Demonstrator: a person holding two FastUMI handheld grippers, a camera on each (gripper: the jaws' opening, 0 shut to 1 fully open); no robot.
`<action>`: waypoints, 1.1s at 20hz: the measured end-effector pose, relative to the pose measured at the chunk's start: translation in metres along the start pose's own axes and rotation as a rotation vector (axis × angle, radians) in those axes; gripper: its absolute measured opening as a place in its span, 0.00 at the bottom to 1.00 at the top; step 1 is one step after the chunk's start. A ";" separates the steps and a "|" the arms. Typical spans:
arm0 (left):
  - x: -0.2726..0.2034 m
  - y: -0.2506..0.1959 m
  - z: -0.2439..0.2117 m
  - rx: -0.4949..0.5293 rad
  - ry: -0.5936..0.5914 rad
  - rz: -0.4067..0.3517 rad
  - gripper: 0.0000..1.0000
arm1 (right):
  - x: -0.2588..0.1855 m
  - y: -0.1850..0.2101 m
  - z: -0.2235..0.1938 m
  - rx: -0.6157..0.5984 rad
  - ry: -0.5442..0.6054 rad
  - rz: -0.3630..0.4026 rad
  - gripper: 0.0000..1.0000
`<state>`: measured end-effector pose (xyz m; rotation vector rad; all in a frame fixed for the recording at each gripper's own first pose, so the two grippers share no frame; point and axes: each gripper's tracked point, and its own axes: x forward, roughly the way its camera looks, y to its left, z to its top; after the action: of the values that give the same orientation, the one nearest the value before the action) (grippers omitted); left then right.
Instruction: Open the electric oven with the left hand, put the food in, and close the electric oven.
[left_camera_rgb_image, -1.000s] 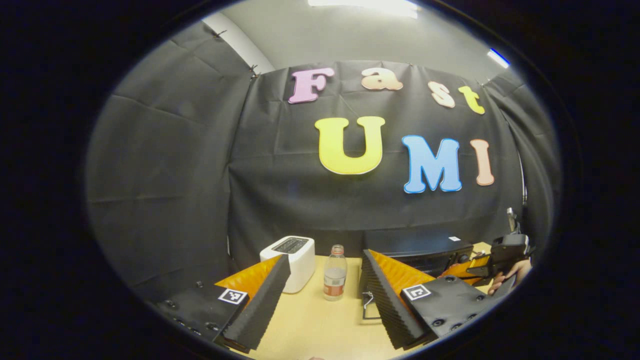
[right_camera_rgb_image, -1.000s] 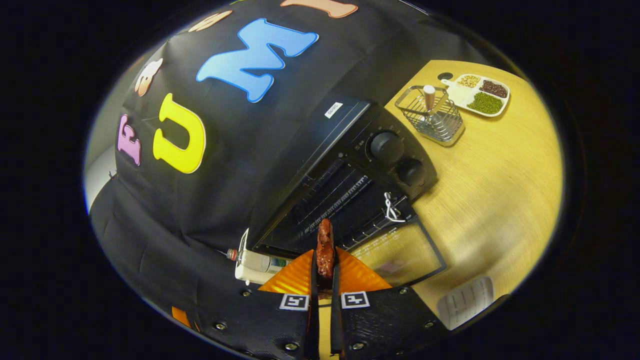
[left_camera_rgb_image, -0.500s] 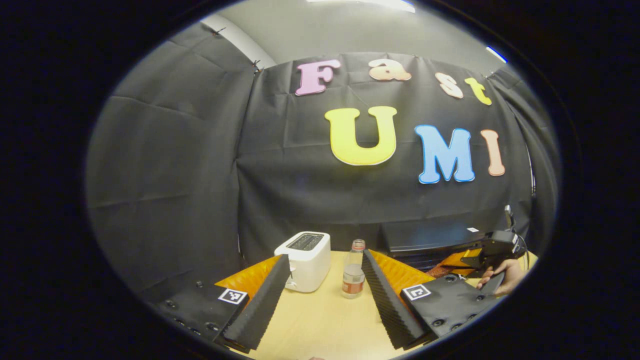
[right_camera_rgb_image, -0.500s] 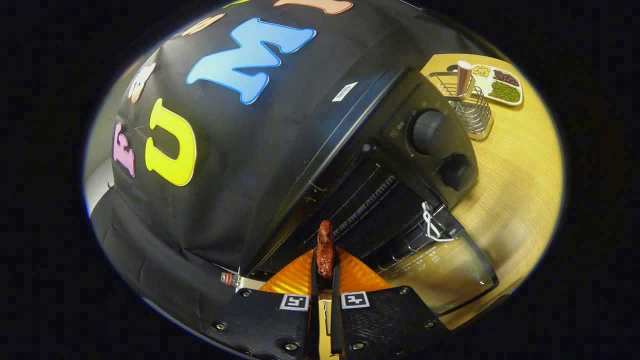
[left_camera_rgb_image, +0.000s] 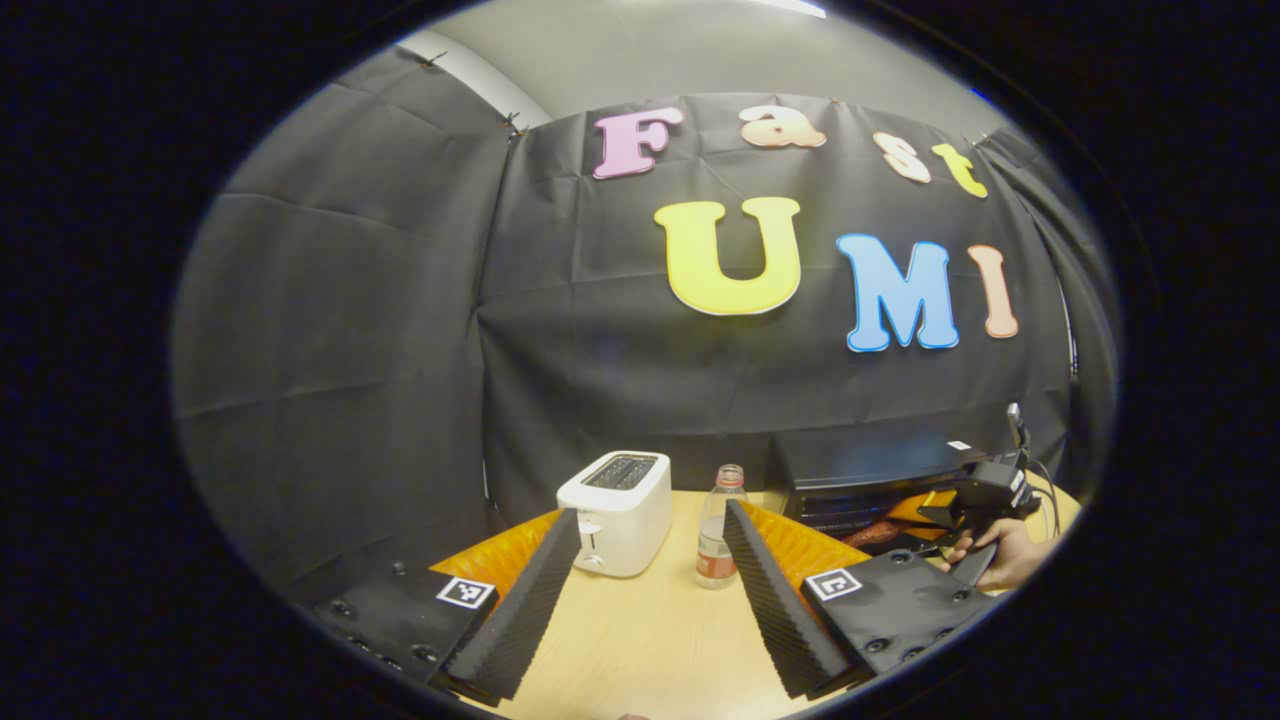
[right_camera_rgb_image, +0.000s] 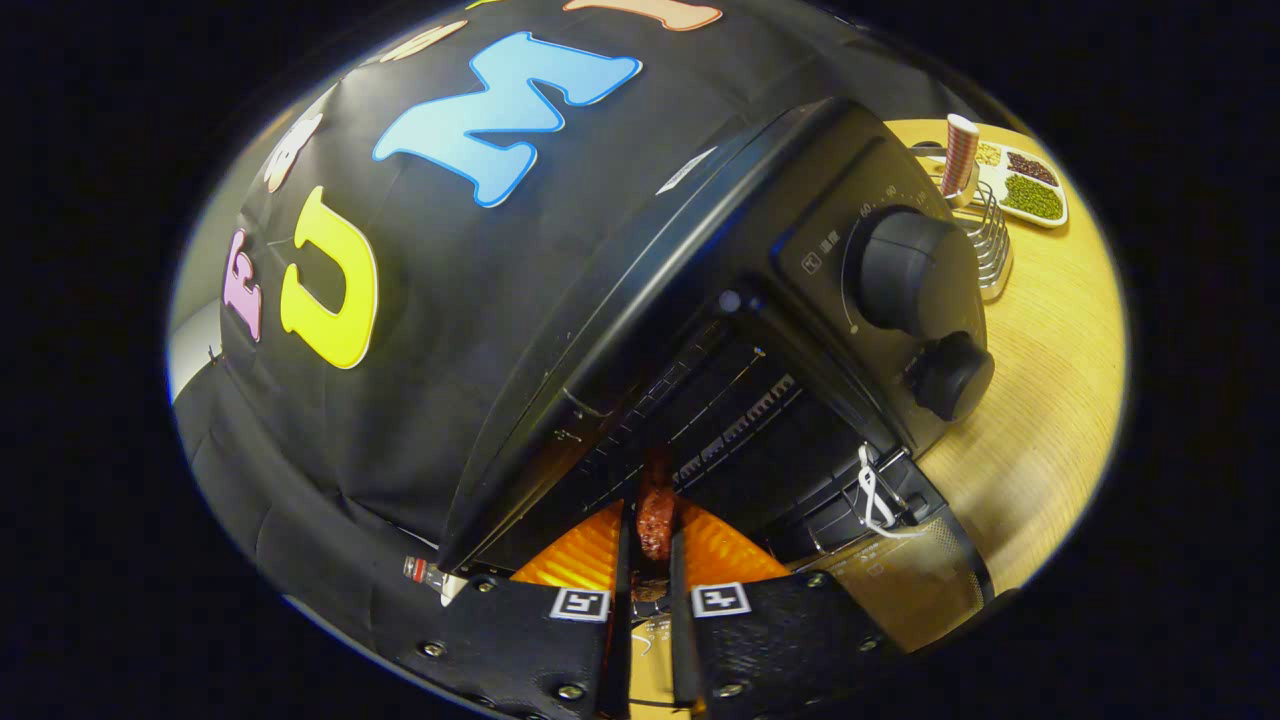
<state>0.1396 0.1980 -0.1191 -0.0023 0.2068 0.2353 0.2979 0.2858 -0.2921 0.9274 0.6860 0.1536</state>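
Electric oven (right_camera_rgb_image: 760, 230) gapes door-down, so I should ease the meat strip (right_camera_rgb_image: 656, 508), pinched in my right jaws, level onto its rack while my left jaws hang spread.

Even overhead light, strong fisheye bending at the edges, sharp focus, dim oven (right_camera_rgb_image: 700, 330) interior, no glare
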 end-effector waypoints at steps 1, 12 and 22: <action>0.001 -0.002 0.000 -0.004 0.003 0.000 0.97 | 0.001 -0.008 0.000 -0.024 0.001 -0.030 0.18; -0.001 -0.024 0.001 -0.004 -0.007 -0.039 0.97 | -0.029 -0.011 0.022 -0.297 -0.050 -0.108 0.98; -0.007 -0.096 -0.013 -0.026 0.006 -0.167 1.00 | -0.127 0.020 0.046 -0.568 -0.160 -0.028 0.98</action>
<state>0.1528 0.1026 -0.1322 -0.0463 0.2083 0.0716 0.2299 0.2147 -0.1967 0.3794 0.4675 0.2320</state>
